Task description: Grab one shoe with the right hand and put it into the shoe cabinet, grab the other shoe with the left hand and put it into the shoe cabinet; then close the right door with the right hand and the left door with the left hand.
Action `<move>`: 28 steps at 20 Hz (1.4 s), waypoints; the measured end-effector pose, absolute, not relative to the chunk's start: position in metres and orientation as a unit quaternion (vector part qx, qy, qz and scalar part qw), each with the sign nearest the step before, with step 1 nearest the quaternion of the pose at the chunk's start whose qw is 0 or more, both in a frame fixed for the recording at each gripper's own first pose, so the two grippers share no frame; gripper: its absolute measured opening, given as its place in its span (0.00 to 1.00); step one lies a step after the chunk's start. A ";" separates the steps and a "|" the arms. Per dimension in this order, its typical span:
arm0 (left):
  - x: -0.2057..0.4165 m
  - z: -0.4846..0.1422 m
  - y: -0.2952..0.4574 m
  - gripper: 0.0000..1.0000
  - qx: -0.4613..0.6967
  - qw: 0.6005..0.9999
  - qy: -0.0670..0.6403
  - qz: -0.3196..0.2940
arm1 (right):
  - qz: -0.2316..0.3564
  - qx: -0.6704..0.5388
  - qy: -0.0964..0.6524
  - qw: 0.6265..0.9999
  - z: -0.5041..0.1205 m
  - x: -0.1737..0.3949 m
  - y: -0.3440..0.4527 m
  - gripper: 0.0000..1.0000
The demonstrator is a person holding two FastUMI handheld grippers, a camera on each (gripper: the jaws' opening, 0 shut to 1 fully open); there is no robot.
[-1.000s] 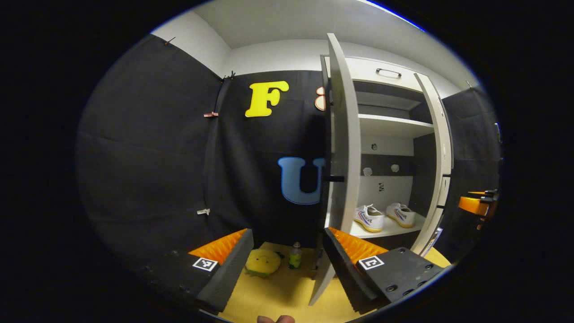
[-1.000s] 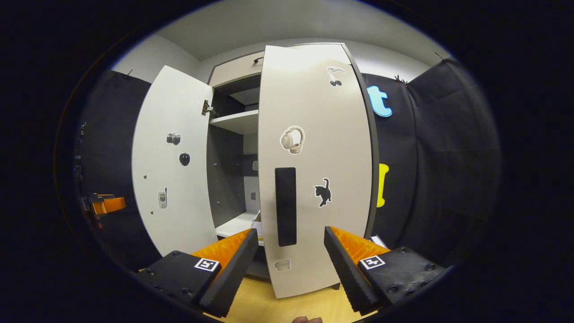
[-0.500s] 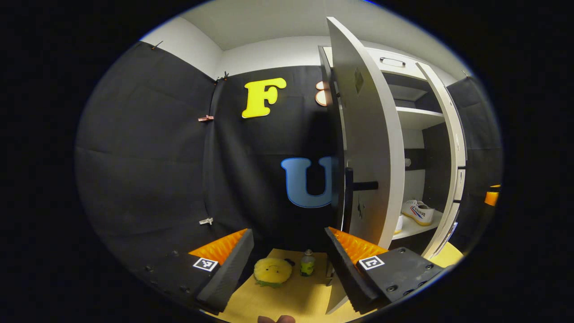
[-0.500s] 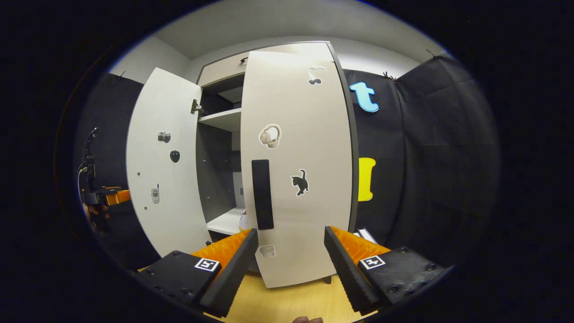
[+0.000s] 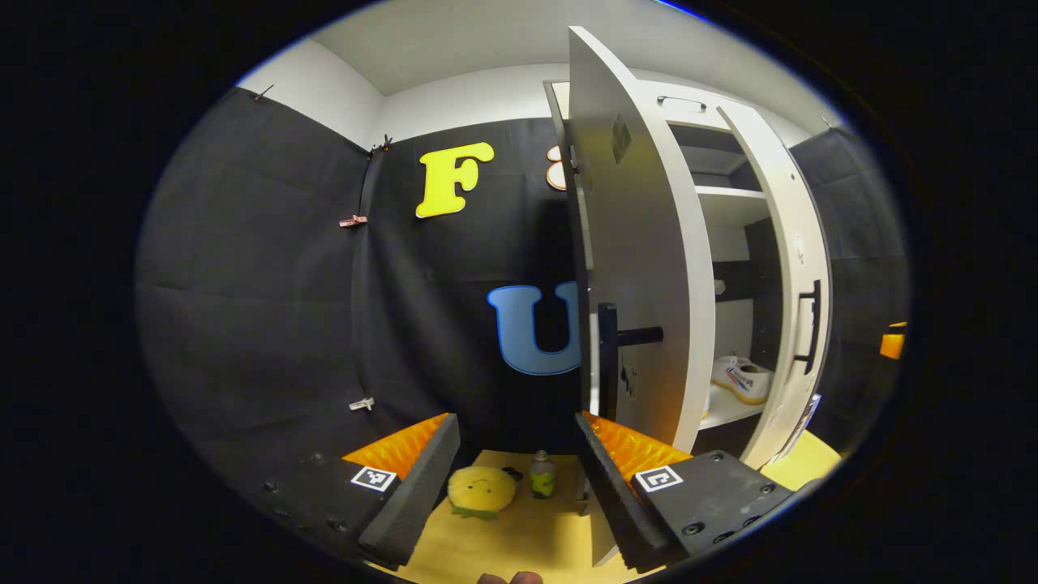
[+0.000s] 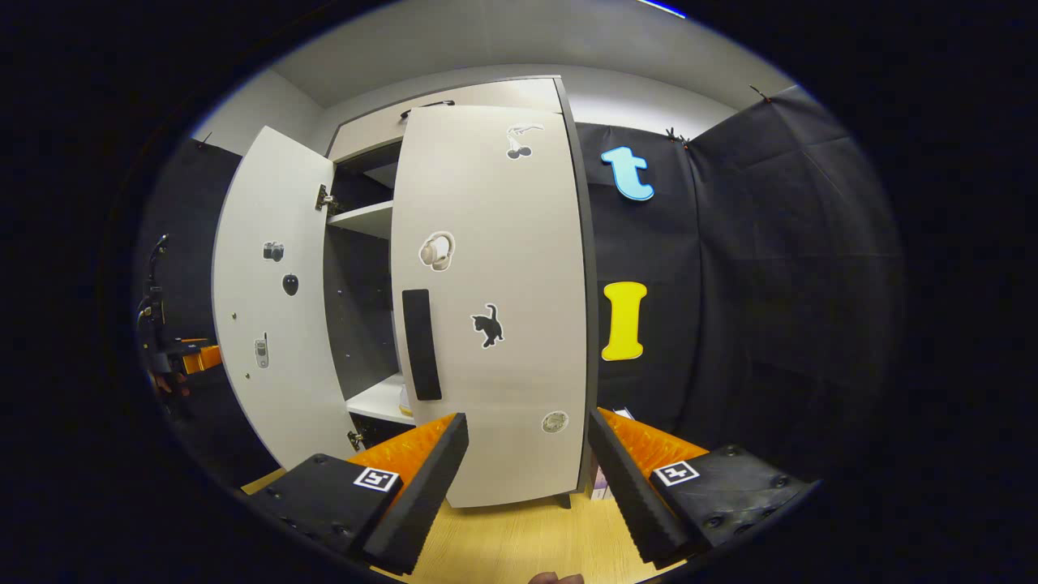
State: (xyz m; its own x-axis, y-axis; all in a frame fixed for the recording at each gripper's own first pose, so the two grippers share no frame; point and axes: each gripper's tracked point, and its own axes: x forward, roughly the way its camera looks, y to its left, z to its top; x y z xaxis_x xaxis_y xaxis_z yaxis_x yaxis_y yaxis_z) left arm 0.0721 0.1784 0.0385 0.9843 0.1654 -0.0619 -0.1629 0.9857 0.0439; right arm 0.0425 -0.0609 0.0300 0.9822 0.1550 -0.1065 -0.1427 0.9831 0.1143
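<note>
White canvas shows on the lower shelf: one shoe point(image 5: 742, 380) sits inside the shoe cabinet point(image 5: 714, 195), seen past the edge of the left door point(image 5: 641, 268) in the left gripper view. The second shoe is probably beside it behind that door, but from here you cannot confirm it. Neither of your grippers carries a shoe, so the loading part looks finished.

What remains is the doors. In the right gripper view the right door point(image 6: 495, 300) stands nearly flush with the cabinet front, a narrow dark gap left at its handle point(image 6: 422, 345) side, so your right-hand step seems close to done. The left door is the bigger job: it stands wide open, edge-on to your left gripper point(image 5: 511, 478), which is near its black handle point(image 5: 620, 341) without touching it.

Your right gripper point(image 6: 527, 478) has its jaws spread wide and empty, with the right door beyond them. The left jaws are also apart and hold nothing. A yellow plush toy point(image 5: 482, 491) and a small bottle point(image 5: 542, 474) sit on the floor point(image 5: 519, 535) near the left door's foot.
</note>
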 end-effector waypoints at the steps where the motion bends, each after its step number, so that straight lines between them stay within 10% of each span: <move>1: 0.073 0.039 0.167 0.91 0.013 0.997 0.032 0.074 | 0.077 0.054 0.056 0.994 0.031 0.042 -0.061 0.98; 28: 0.061 0.035 0.018 0.94 -0.008 1.000 0.024 -0.018 | 0.103 0.081 0.046 0.990 0.039 0.007 -0.040 0.98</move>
